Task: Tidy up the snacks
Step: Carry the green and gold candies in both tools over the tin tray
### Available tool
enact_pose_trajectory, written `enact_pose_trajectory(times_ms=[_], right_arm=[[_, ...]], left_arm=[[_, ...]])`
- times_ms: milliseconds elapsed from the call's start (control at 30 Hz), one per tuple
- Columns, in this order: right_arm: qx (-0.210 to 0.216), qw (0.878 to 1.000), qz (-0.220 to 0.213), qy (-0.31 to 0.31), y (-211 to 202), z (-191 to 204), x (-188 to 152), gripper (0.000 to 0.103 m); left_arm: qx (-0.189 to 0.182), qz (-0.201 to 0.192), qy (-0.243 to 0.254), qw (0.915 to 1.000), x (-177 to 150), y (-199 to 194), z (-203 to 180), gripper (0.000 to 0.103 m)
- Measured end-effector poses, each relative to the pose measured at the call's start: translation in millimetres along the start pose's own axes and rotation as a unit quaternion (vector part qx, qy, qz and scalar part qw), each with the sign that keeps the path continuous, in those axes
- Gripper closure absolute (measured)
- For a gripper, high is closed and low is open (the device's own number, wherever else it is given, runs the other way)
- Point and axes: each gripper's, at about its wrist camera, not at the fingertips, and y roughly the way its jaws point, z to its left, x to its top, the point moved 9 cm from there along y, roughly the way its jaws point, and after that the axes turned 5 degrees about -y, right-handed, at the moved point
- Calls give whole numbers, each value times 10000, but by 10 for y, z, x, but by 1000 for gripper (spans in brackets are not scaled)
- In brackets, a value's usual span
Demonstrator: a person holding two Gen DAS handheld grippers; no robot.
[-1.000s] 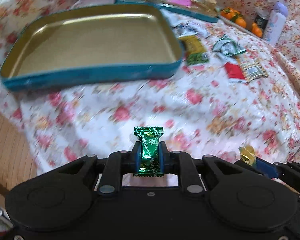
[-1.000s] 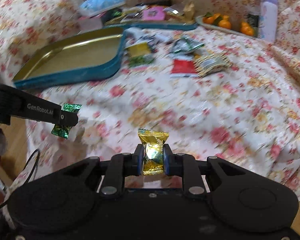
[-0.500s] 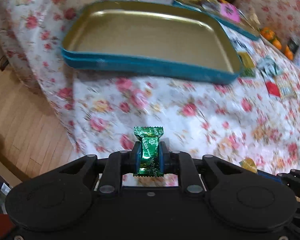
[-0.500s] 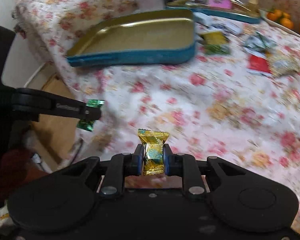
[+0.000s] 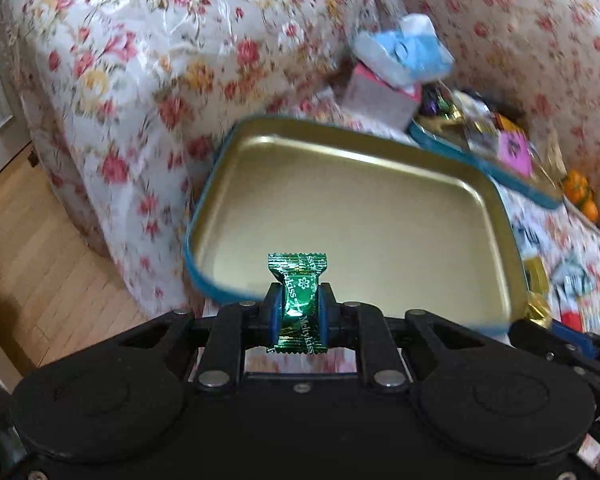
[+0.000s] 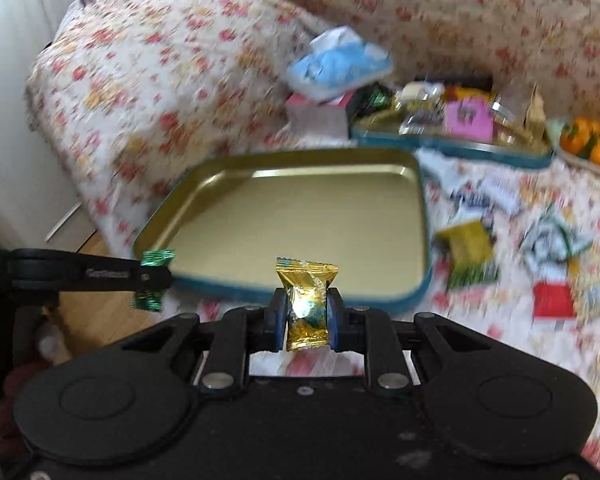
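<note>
Left gripper [image 5: 298, 312]: you are clamping the green candy [image 5: 299, 304], ready to drop.
Right gripper [image 6: 306, 316]: you are gripping the gold candy [image 6: 306, 306].
Tray [image 5: 496, 208]: sitting bare just ahead.

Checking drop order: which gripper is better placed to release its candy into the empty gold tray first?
Probably left. The left gripper with the green candy is already at the tray rim; the right gripper sits farther back.
</note>
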Motion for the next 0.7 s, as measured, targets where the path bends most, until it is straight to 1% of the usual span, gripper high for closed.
enact_pose_trajectory(times_ms=[133,200,367,467,567,633,700], right_arm=[[-305,9995,-43,24,193,-154,138,81],[-407,9992,-19,44,298,-224,185,81],[-439,9988,59,188,552,-289,242,81],[-545,9984,109,115,690,-295,228,81],[-695,9975,154,-1,776,-326,195,81],[-716,9973,176,3,802,-328,181,81],[-685,9974,212,52,840,-344,166,81]], left_arm=[[61,-32,-18,10000,174,194,-45,80],[46,14,4,10000,217,283,-70,80],[-48,155,48,9999,231,444,-167,80],[18,162,57,9999,240,499,-177,79],[183,109,-2,9998,270,528,-105,79],[268,103,-51,9996,287,542,-40,79],[267,97,-60,9996,291,548,-4,78]])
